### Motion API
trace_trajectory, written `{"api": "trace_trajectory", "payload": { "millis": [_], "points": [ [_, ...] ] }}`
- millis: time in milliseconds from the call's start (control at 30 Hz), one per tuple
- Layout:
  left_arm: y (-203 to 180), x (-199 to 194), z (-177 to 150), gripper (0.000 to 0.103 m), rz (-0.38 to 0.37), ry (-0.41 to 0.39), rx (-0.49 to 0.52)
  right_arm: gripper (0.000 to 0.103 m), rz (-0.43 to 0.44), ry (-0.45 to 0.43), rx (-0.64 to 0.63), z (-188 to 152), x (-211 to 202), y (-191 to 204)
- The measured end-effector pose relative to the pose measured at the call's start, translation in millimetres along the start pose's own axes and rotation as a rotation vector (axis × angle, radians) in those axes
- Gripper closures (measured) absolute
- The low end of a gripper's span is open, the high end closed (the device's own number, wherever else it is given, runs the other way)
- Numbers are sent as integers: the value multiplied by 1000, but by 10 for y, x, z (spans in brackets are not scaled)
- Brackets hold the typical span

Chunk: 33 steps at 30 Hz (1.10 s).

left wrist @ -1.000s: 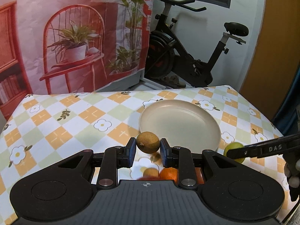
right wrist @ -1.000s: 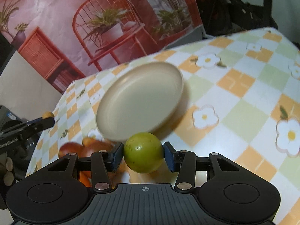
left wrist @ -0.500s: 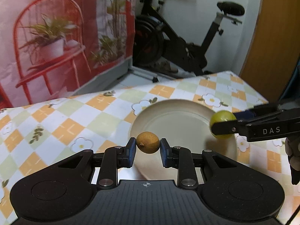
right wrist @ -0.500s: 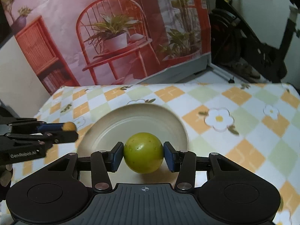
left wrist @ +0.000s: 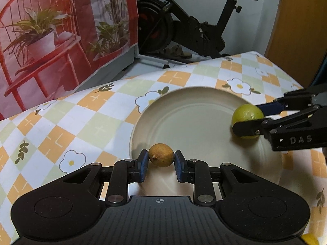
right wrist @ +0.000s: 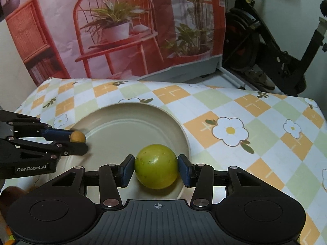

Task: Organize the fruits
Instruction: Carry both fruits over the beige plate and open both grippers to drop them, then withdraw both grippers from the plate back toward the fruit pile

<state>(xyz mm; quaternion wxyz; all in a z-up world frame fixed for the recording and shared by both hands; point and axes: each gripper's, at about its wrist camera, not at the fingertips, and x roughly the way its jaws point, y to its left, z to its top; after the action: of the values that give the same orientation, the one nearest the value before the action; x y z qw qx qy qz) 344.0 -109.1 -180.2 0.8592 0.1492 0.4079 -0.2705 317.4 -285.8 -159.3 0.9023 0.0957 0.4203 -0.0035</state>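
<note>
Checked orange, green and white flowered tablecloth (left wrist: pixel 98 110) under a round beige plate (left wrist: pixel 190 106), with a black exercise bike (left wrist: pixel 196 26) and red chair backdrop (right wrist: pixel 114 30) behind. Left gripper (left wrist: pixel 161 159) clamped on a small brown oval fruit (left wrist: pixel 161 157) over the plate's near edge. Right gripper (right wrist: pixel 156 168) clamped on a round yellow-green fruit (right wrist: pixel 156 166) over the plate's opposite side.

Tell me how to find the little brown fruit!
Look at the checked tablecloth with flowers, then the big beige plate on it. At the plate's near edge, the left gripper squeezes the little brown fruit between blue fingers. It is smaller and duller than the round green fruit opposite.
</note>
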Motion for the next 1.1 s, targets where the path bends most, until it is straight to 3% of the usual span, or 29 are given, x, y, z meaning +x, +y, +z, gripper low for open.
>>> {"api": "trace_trajectory", "payload": {
  "millis": [233, 267, 333, 367, 567, 833, 1100],
  "points": [
    [-62, 23, 19, 71, 23, 7, 30, 59, -24, -5, -30, -9, -18, 45],
    [-79, 14, 35, 69, 26, 16, 36, 58, -27, -17, -23, -4, -53, 51],
    [-89, -44, 54, 52, 18, 7, 35, 54, -24, -54, -14, 1, -164, 70],
    [-85, -84, 59, 51, 14, -7, 33, 54, -21, -67, -17, 0, -220, 80],
    [-19, -454, 21, 50, 26, -67, -38, 53, 0, -157, -1, -85, -644, 142],
    [94, -1017, -264, 50, 50, -138, -180, 53, 18, -263, 70, -483, -1113, 244],
    [154, -1336, -609, 50, 74, -168, -288, 52, 24, -251, 88, -821, -1250, 357]
  ]
}}
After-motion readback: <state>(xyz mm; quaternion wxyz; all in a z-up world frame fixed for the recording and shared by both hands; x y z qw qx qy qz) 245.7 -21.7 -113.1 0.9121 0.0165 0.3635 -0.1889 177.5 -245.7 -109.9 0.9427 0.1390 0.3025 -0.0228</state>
